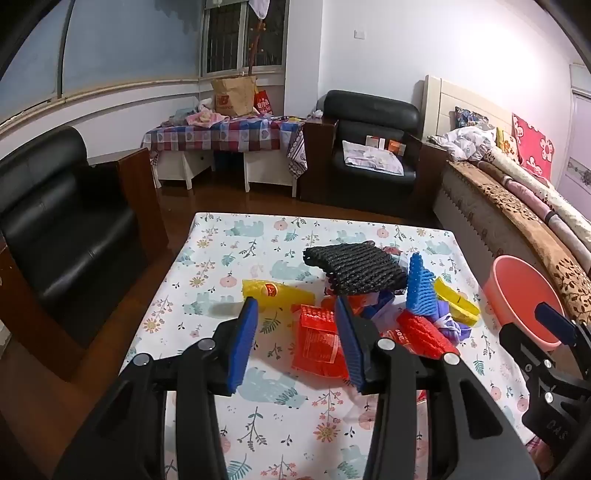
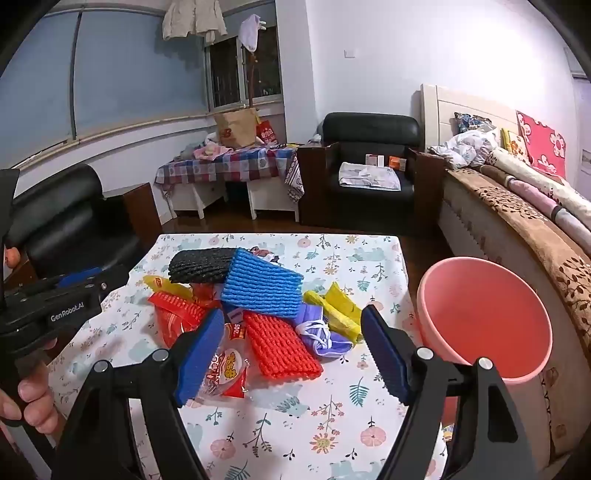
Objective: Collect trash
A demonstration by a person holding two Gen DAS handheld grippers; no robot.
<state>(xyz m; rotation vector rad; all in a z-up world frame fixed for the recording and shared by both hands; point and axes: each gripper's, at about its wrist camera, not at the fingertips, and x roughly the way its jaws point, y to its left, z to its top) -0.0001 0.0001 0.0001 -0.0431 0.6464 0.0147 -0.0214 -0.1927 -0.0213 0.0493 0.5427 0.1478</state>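
The table (image 2: 332, 424), under a floral cloth, carries the trash pile (image 2: 258, 314) at its centre. The pink bowl (image 2: 480, 314) sits at 3 o'clock of the pile, off the table's right edge. The black net (image 2: 201, 264) lies at 11 o'clock, the blue net (image 2: 264, 286) centrally, the red net (image 2: 280, 347) at 6 o'clock. Left gripper (image 1: 295, 343): jaws spread, nothing between. Right gripper (image 2: 291, 354): jaws fully spread, holding nothing.

A lived-in home bedroom: a bed (image 1: 517, 199) heaped with blankets and pillows, black armchairs (image 1: 373, 147), and laundry (image 2: 194, 20) hanging by the window (image 2: 243, 70).
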